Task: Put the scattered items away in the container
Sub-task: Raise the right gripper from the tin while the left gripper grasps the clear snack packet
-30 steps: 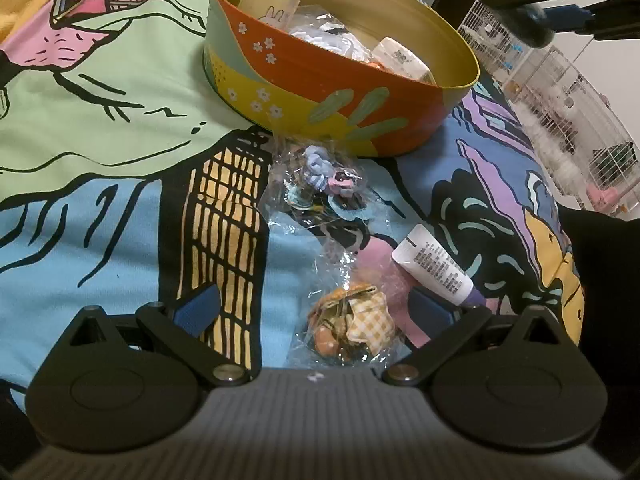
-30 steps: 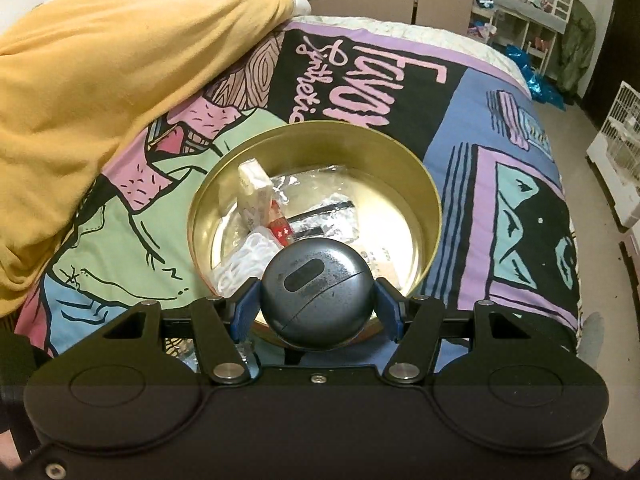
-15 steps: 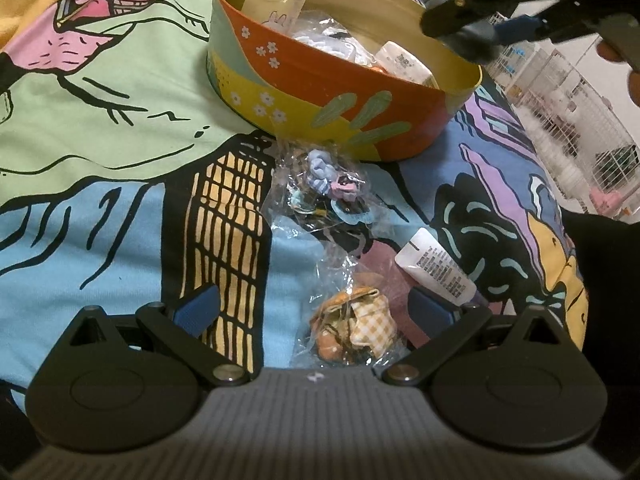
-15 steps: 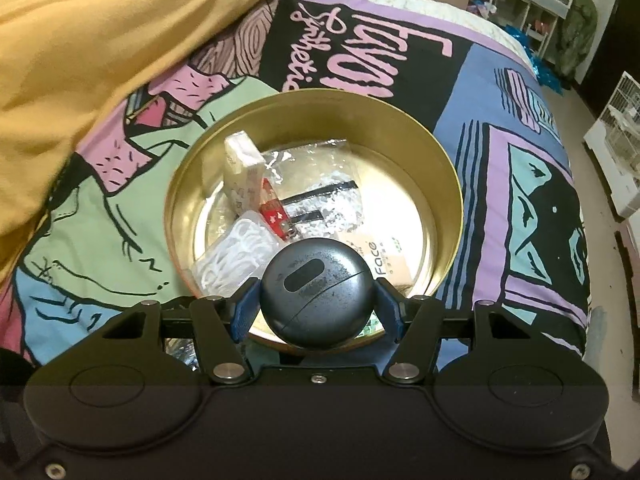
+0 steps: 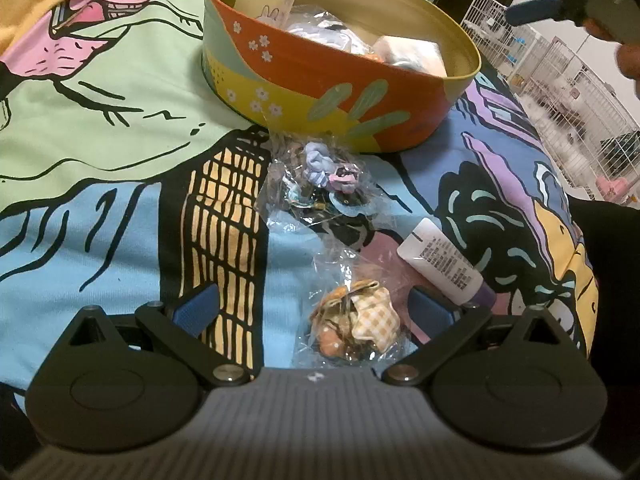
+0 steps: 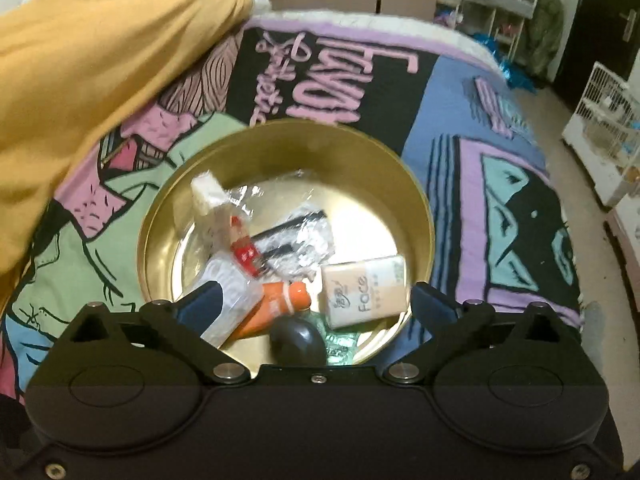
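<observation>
A round tin point(image 5: 320, 92), orange and yellow outside and gold inside point(image 6: 416, 208), stands on a printed bedspread. My right gripper point(image 6: 316, 304) is open above its near rim. A dark round case point(image 6: 298, 342) lies inside the tin just below the fingers, beside an orange tube point(image 6: 276, 304), a tissue pack point(image 6: 366, 290) and several plastic packets. My left gripper point(image 5: 316, 308) is open low over the bed, around a clear bag of orange hair clips point(image 5: 356, 322). A white tube point(image 5: 444, 266) and a bag of blue and pink hair ties point(image 5: 324, 178) lie beyond.
A yellow blanket point(image 6: 92, 76) is heaped at the left of the bed. White wire cages point(image 5: 568, 92) stand on the floor past the bed's right edge. Shelves and a dark door point(image 6: 600, 28) are at the far wall.
My right gripper has opened and let go of the dark round case, which now lies in the tin. The left gripper has hardly moved.
</observation>
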Demonstrator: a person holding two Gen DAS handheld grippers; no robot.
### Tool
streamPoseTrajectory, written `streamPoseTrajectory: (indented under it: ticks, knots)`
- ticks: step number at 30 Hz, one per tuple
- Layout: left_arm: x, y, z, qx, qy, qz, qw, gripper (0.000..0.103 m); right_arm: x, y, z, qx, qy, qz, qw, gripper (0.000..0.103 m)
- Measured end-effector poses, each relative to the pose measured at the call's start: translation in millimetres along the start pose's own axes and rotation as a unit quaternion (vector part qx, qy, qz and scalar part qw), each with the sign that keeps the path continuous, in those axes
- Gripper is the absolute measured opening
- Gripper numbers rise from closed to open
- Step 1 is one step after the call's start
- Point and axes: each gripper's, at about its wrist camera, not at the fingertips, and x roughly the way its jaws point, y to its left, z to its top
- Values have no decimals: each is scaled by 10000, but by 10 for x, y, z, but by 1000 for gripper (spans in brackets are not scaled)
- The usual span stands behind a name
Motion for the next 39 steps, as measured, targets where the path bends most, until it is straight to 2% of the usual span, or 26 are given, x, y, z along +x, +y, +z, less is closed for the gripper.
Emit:
streamPoseTrajectory:
  ticks: [6, 11, 18, 24, 28, 31, 32, 33, 39]
  knots:
    - [12, -30, -13, 133, 34, 80, 9999, 103, -187, -242, -220, 76, 34, 103, 9999, 101]
    - [25, -63, -22, 238, 67, 154, 9996, 103, -311, -460, -456, 102, 13, 0, 9999, 101]
    - [47, -108, -34, 393, 80, 296, 9988, 103, -309, -679, -771, 38, 9, -89, 10000, 101]
    - [51, -140, -47, 463, 44, 423, 9980, 100, -297, -720, -1002, -248, -200, -229, 9992, 101]
    - [13, -153, -59, 463, -108, 612, 9970, 84, -276, -740, -1143, -356, -334, -241, 9985, 101]
    - [-37, -138, -57, 387, -263, 685, 9966, 62, -239, -799, -1245, -152, -407, -198, 9989, 101]
    - [-58, -123, -53, 347, -310, 675, 9966, 51, -231, -820, -1264, -45, -428, -173, 9989, 101]
    - [-70, -109, -50, 293, -341, 677, 9967, 46, -229, -840, -1272, 21, -447, -140, 9989, 101]
    - [-92, -98, -39, 209, -389, 655, 9969, 35, -205, -892, -1282, 289, -568, 0, 9980, 101]
